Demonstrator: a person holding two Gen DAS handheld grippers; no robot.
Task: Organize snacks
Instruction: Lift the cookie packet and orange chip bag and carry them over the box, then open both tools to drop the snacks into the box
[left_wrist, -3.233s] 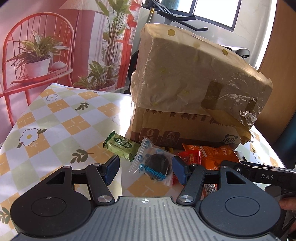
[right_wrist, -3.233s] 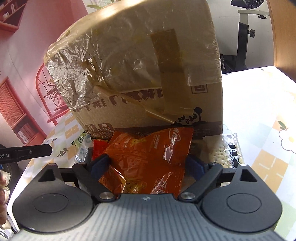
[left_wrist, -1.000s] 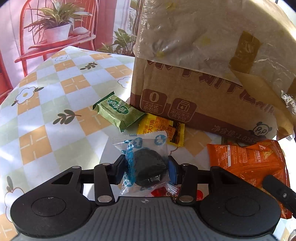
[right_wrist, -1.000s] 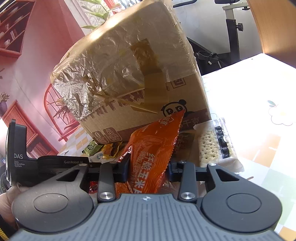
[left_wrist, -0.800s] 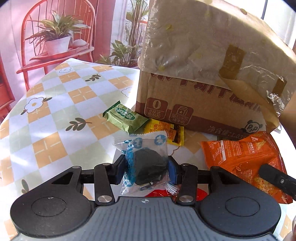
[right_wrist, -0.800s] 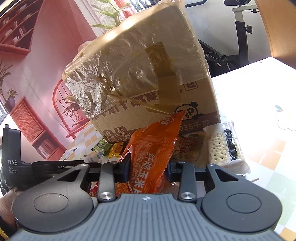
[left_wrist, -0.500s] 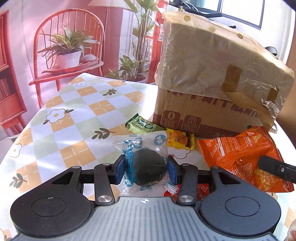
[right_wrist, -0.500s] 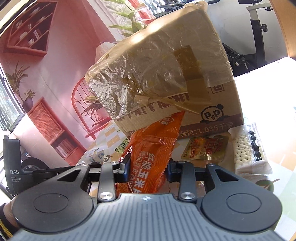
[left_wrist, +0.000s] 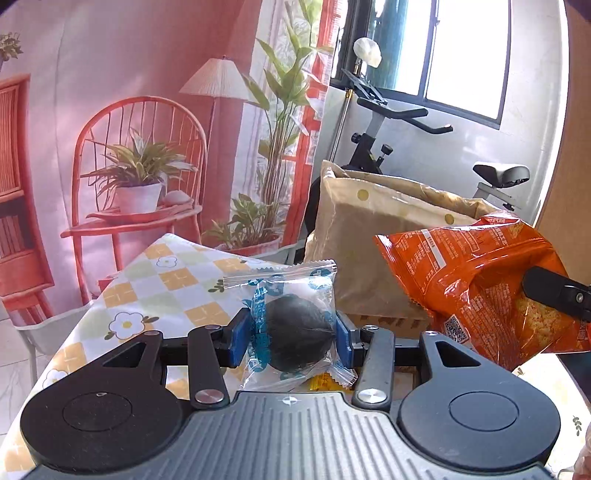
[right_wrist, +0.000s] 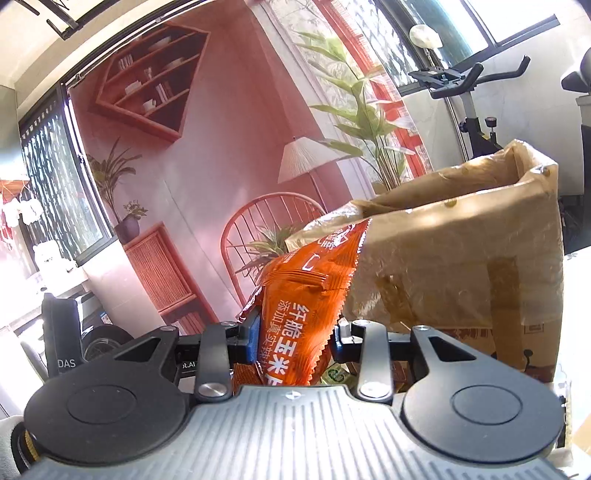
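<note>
My left gripper (left_wrist: 291, 339) is shut on a clear packet with a dark round cake (left_wrist: 295, 332), held up above the checked tablecloth (left_wrist: 173, 284). Behind it stands the tall cardboard box (left_wrist: 373, 251) lined with a tan plastic bag, its top open. To the right hangs the orange snack bag (left_wrist: 476, 288), with a black finger of the other gripper on it. In the right wrist view my right gripper (right_wrist: 295, 343) is shut on that orange snack bag (right_wrist: 306, 317), raised near the rim of the box (right_wrist: 458, 258). The left gripper's body (right_wrist: 62, 339) shows at the far left.
A yellow packet (left_wrist: 325, 380) peeks out below the left jaws, and a green packet (right_wrist: 336, 373) lies under the right ones. An exercise bike (left_wrist: 388, 125) stands behind the box. A red chair with a potted plant (left_wrist: 140, 184) is beyond the table's far left edge.
Both grippers have risen from table level to about the box's top, each still holding its packet. The views have tilted up, so the snacks on the table have dropped out of sight.
</note>
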